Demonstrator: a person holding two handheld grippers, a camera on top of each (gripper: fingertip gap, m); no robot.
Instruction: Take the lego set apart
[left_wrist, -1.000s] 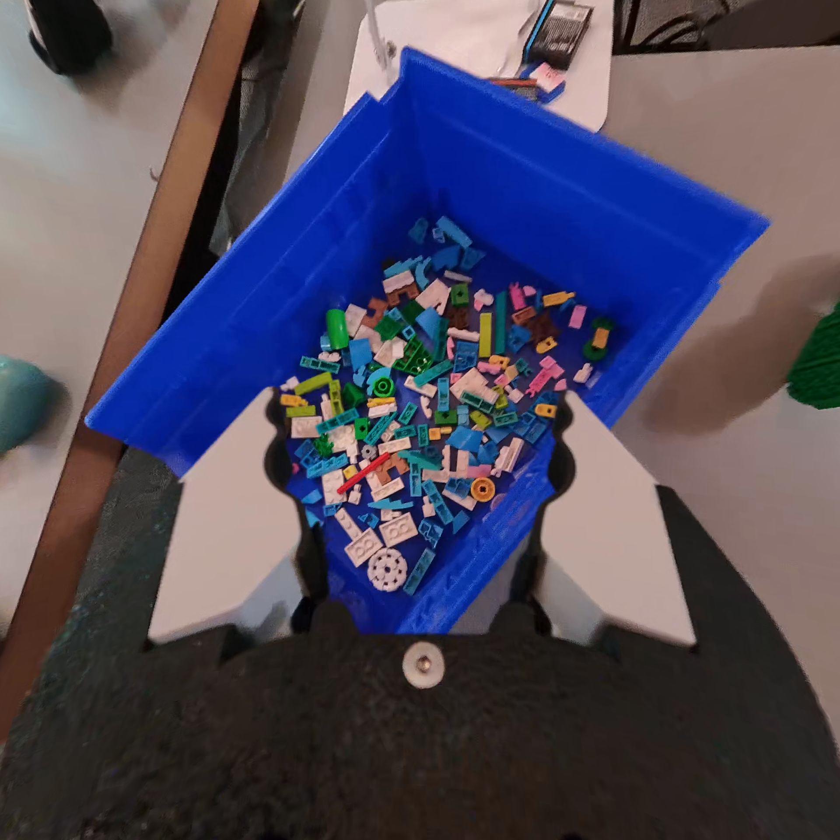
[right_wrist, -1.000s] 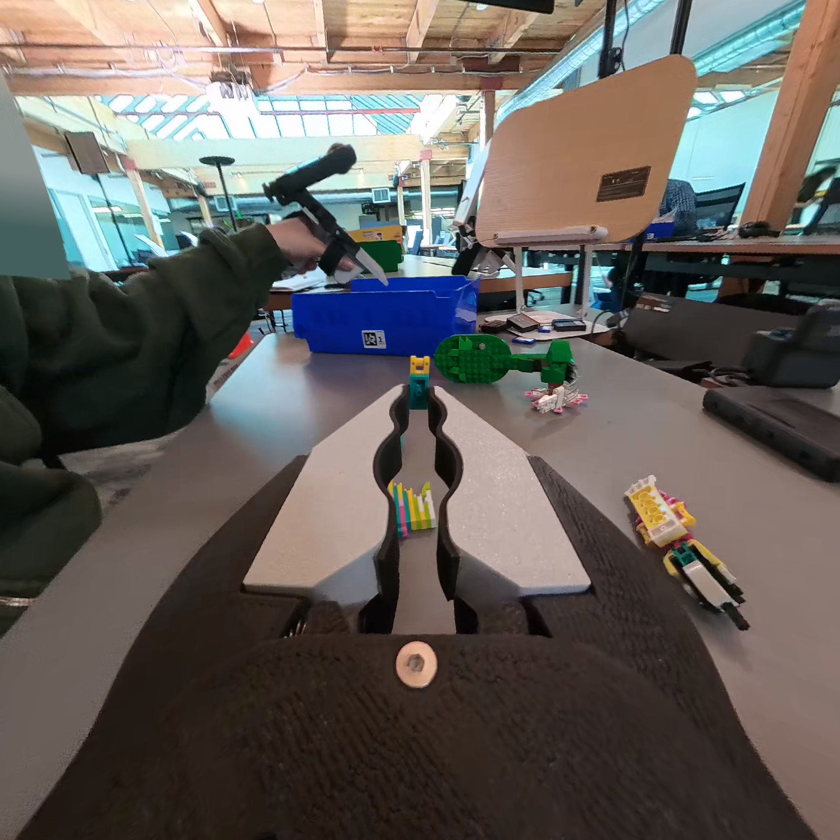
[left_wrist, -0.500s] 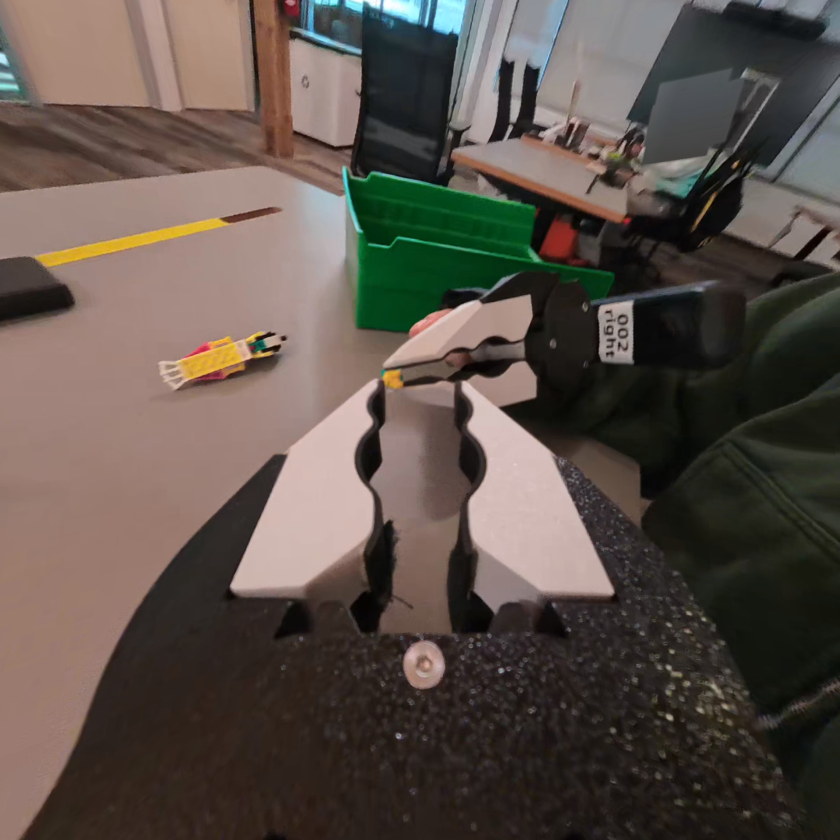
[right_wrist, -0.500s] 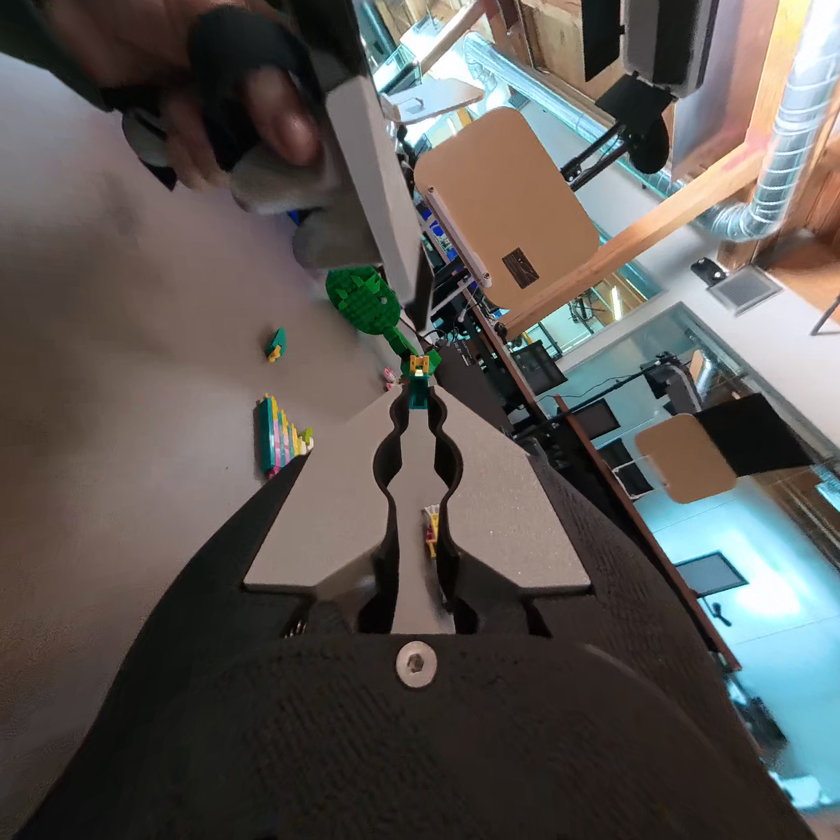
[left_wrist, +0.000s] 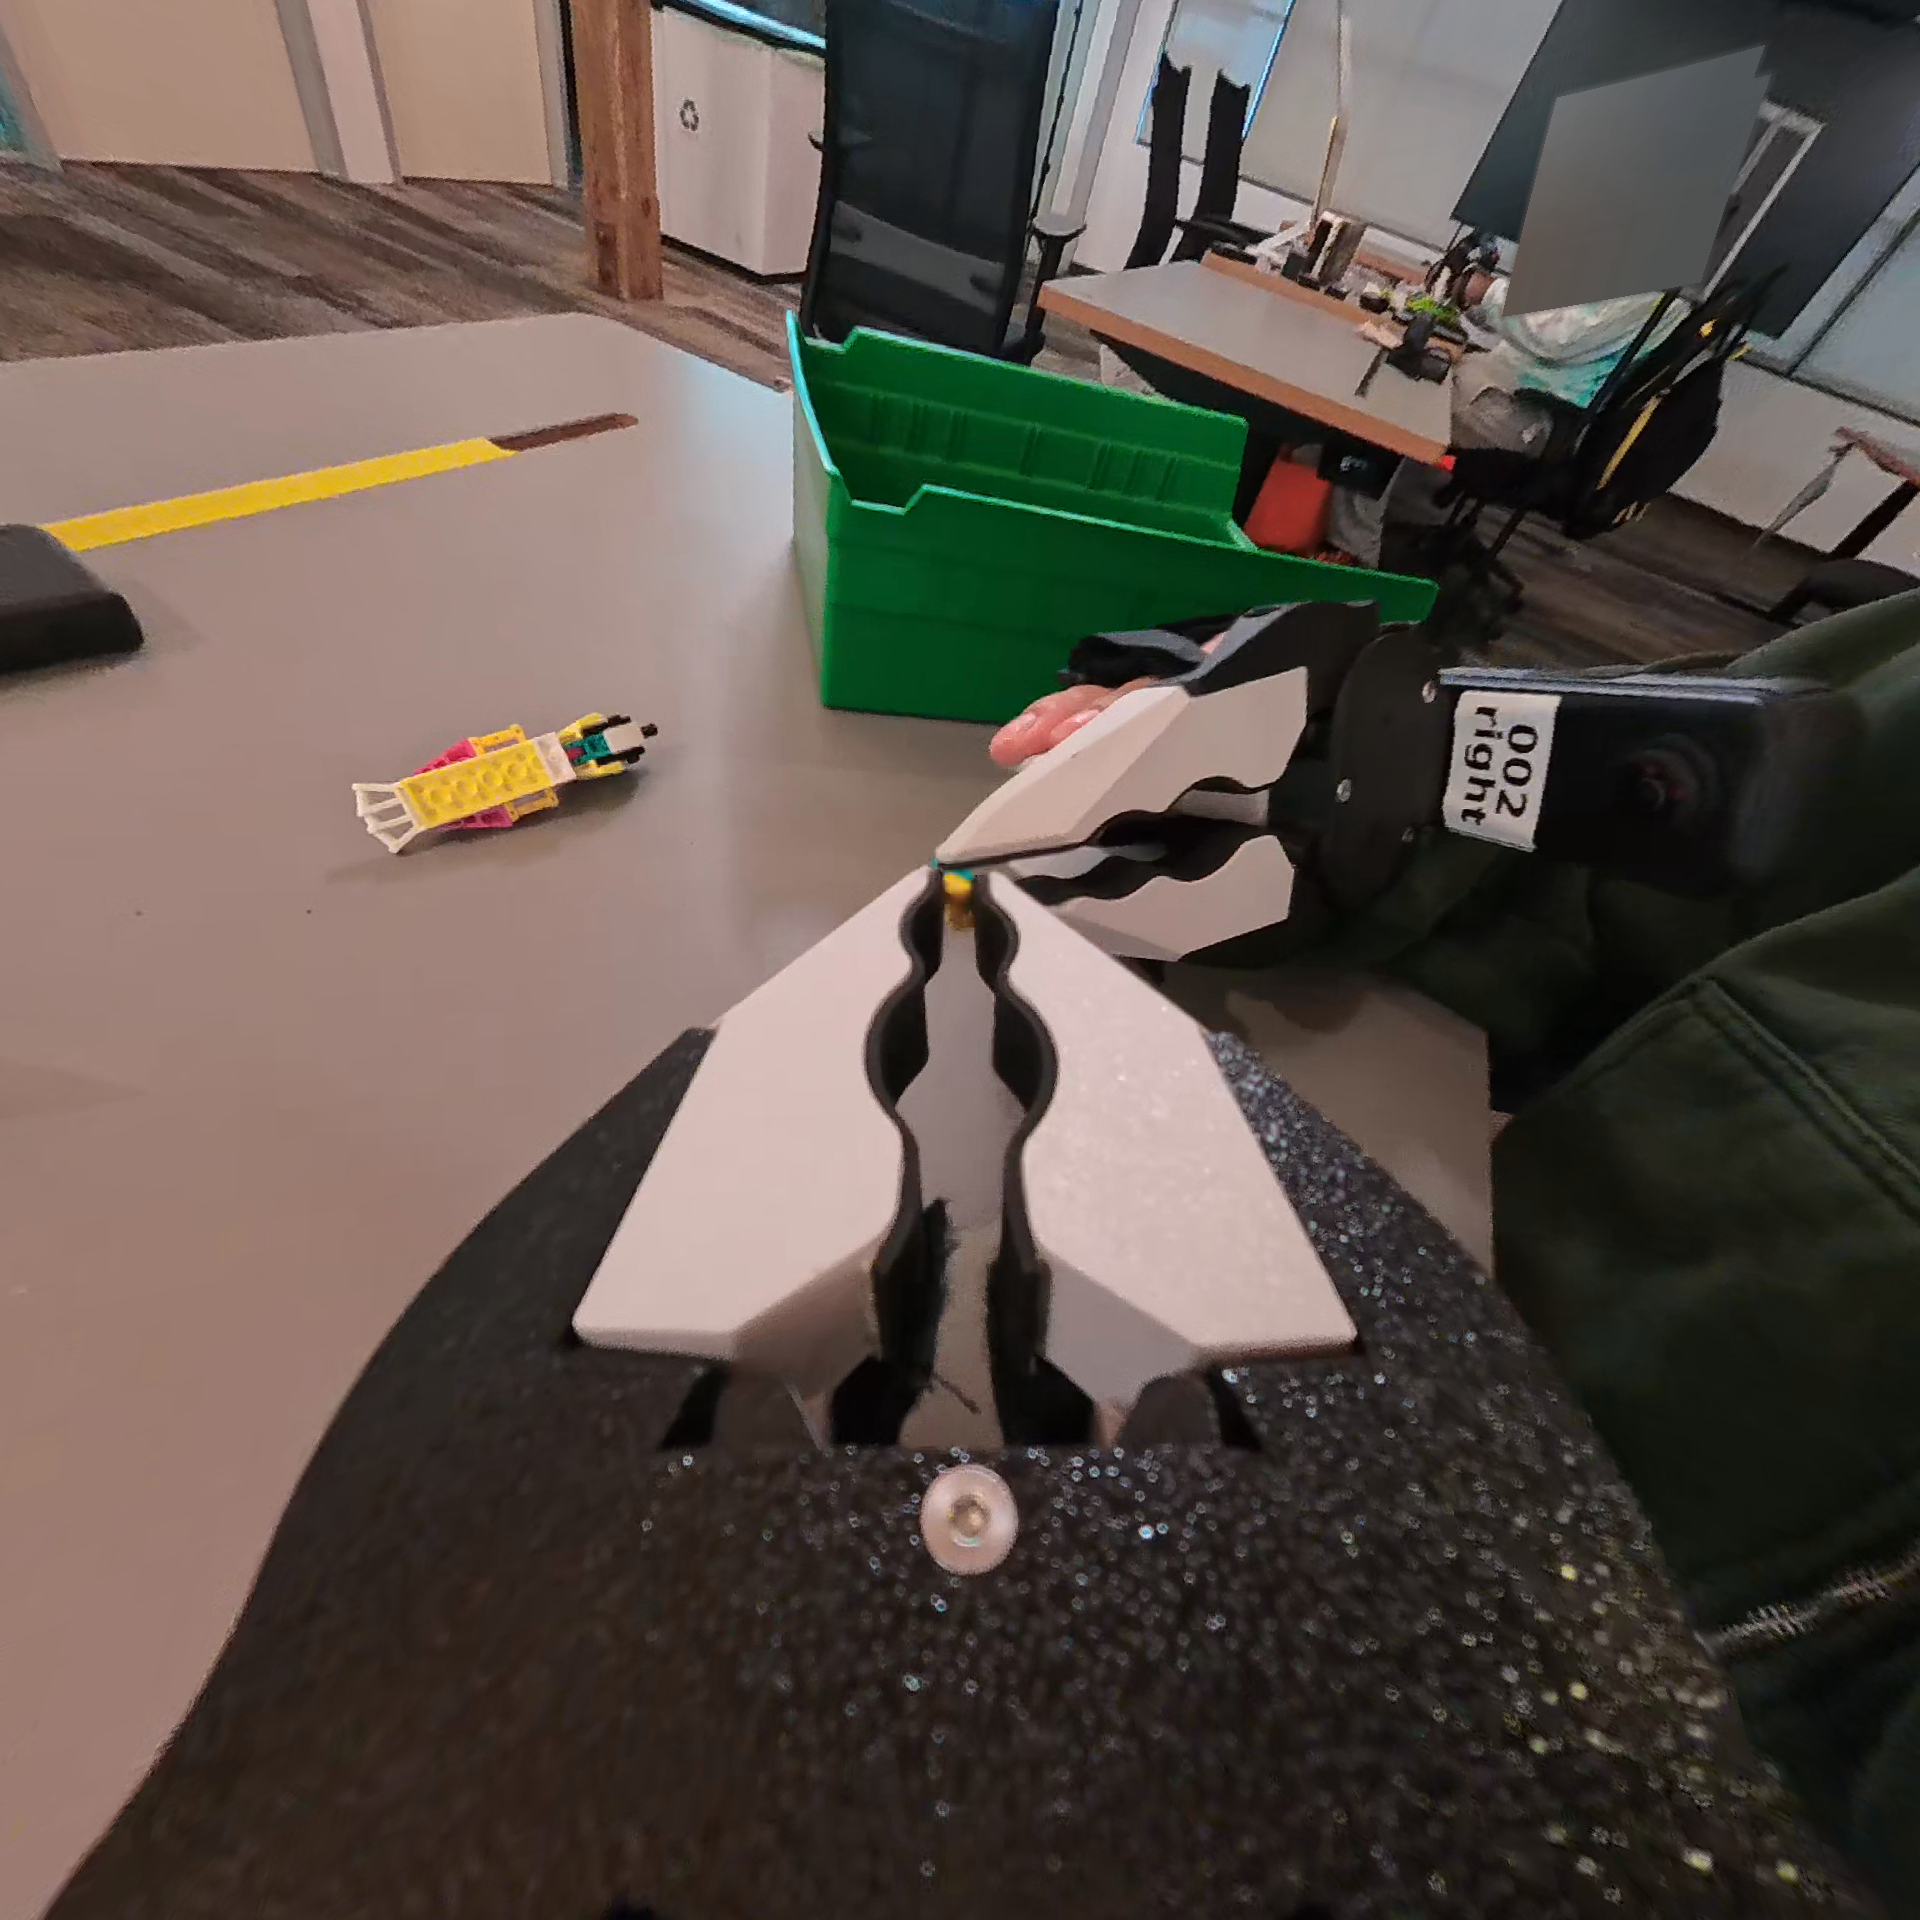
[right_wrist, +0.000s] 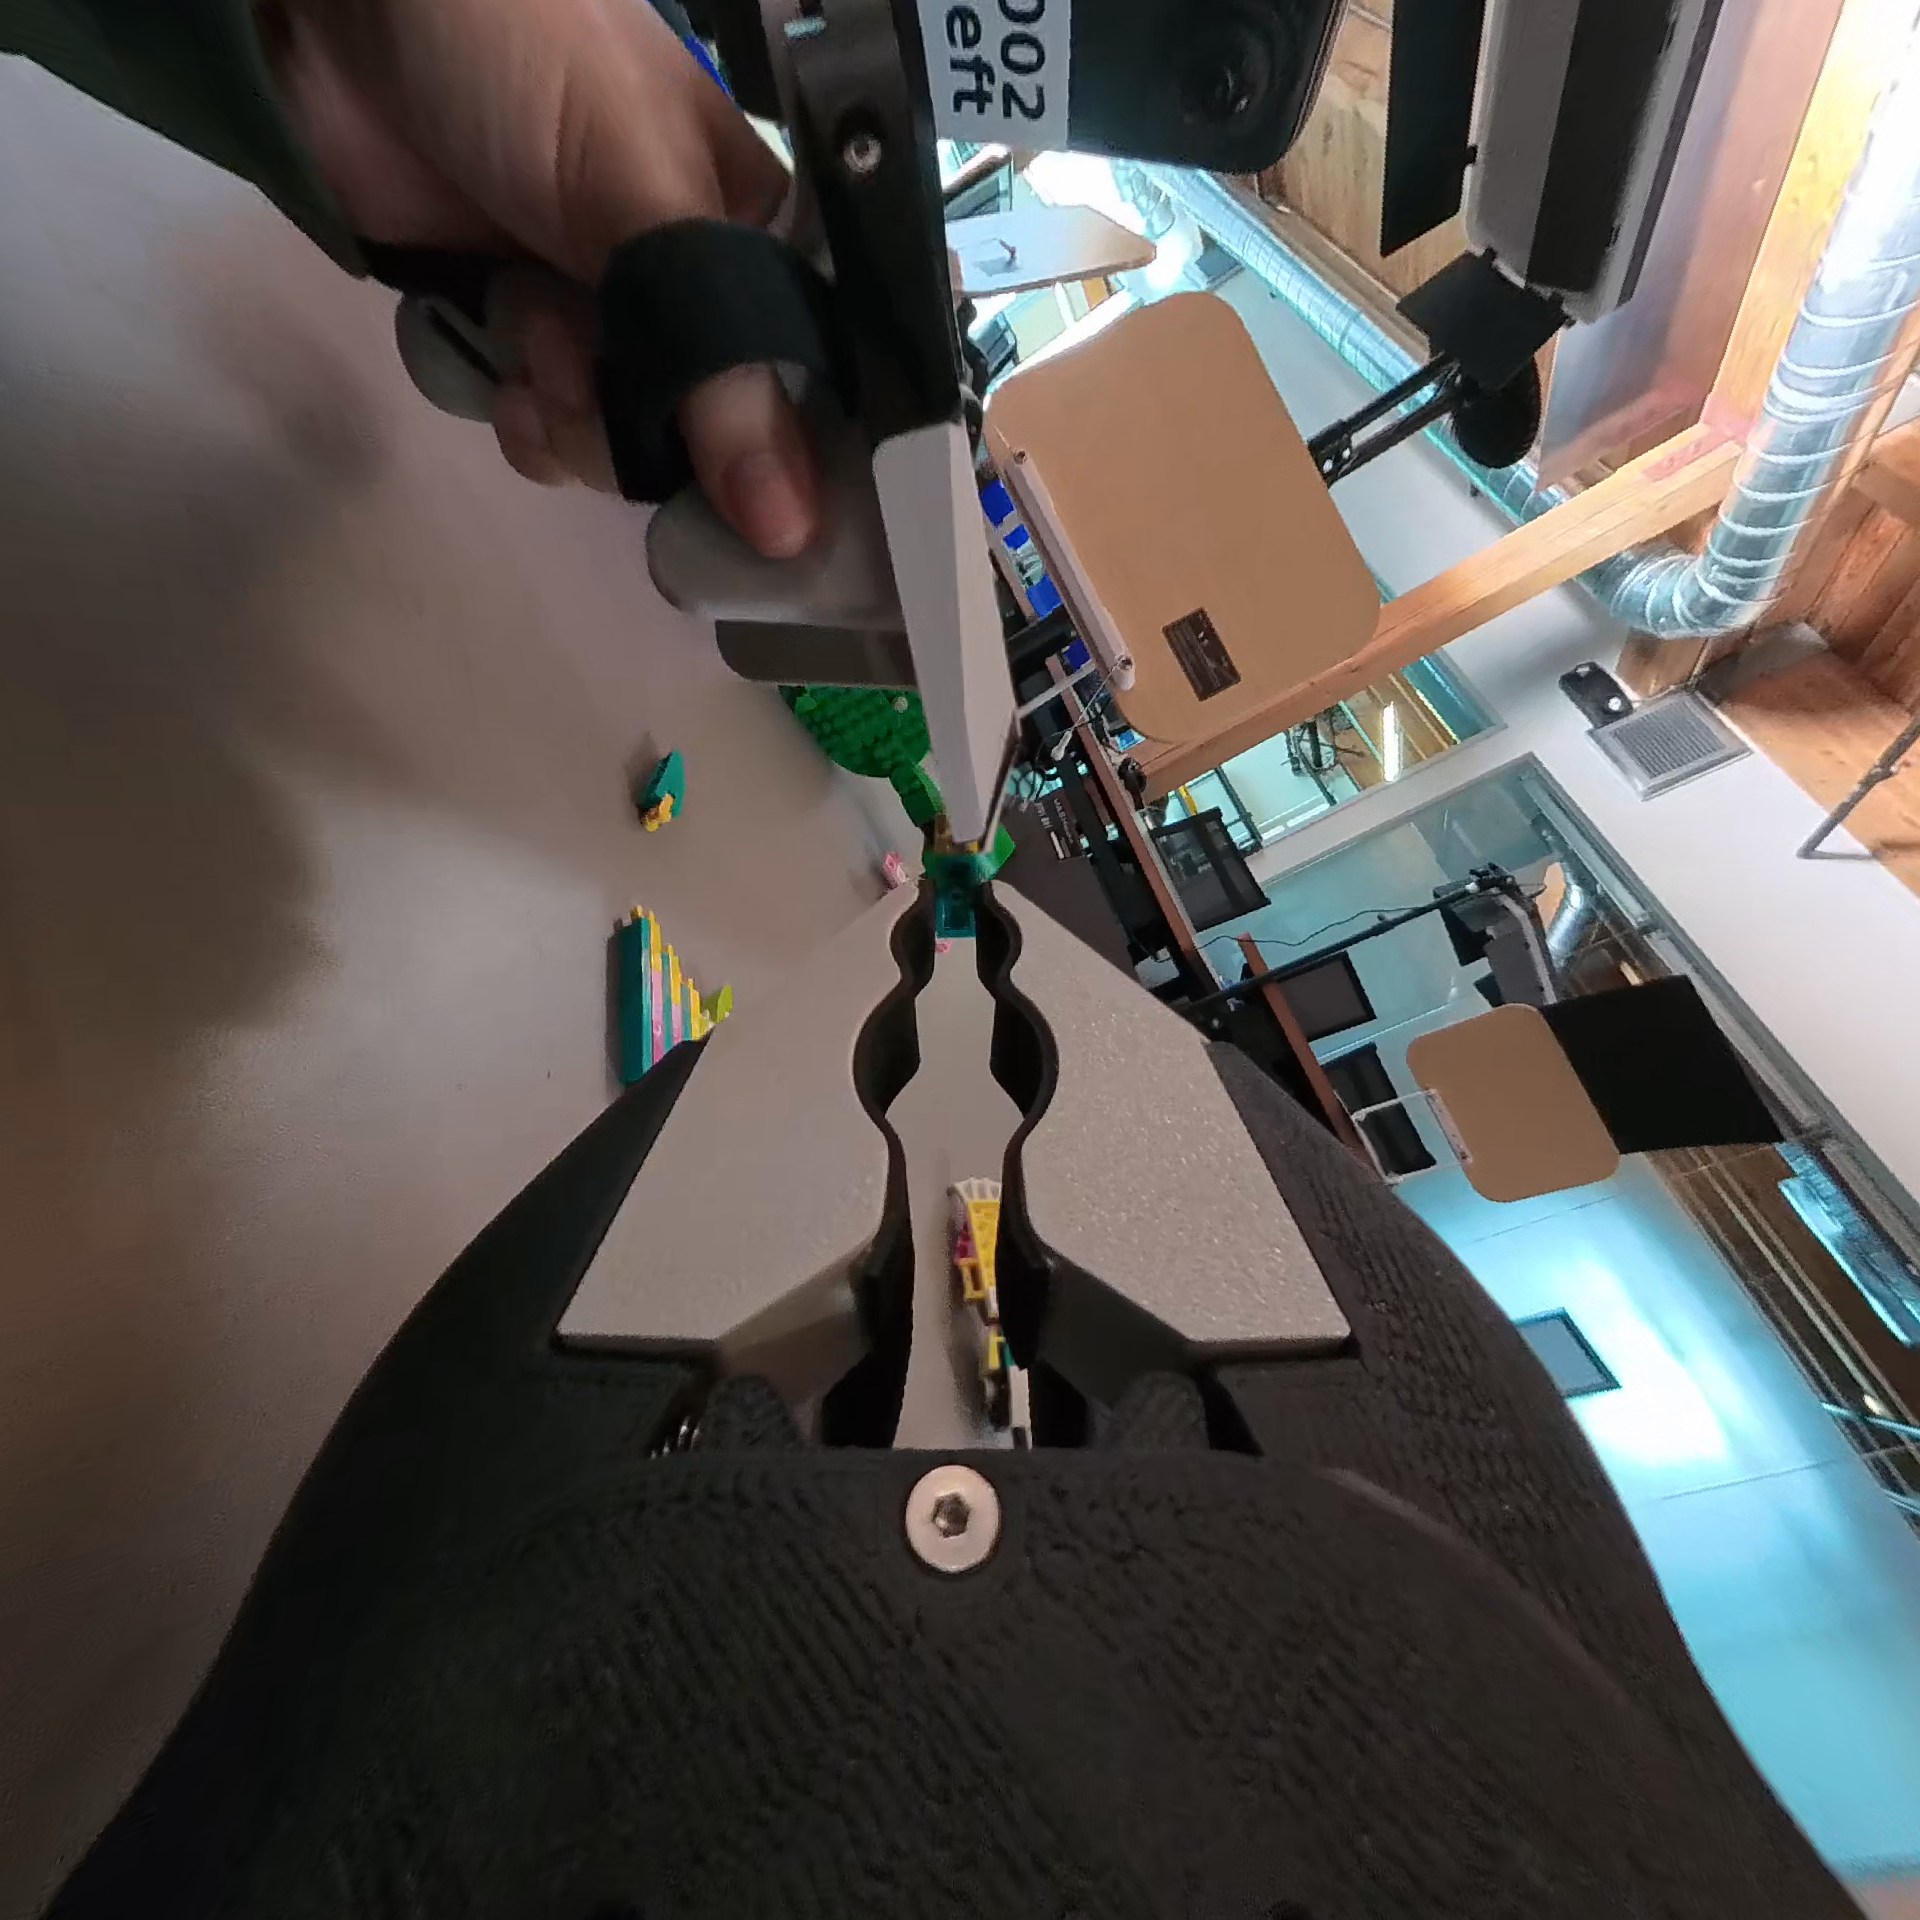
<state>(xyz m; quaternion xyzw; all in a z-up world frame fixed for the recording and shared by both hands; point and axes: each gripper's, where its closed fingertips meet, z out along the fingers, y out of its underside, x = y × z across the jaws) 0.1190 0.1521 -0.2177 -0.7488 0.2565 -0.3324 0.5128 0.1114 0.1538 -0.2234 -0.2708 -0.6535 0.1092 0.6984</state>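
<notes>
Lego piece (right_wrist: 954, 891), a tiny teal-and-yellow bit, was up off the grey table (left_wrist: 312, 1039), pinched at both tips: right gripper (right_wrist: 954, 914) clamped on its teal end, left gripper (left_wrist: 958, 902) nipping the yellow end. Plenty of bare tabletop around; green bin (left_wrist: 997, 582) sat behind, fish-like model (left_wrist: 499, 779) well off.

Your left gripper (left_wrist: 958, 896) has matt, grainy grey fingers on a rough, speckled black body; the tabletop (left_wrist: 312, 1039) looks smooth and matt, the green bin (left_wrist: 997, 582) glossy ribbed plastic, your sleeve (left_wrist: 1745, 1195) dark green cloth
</notes>
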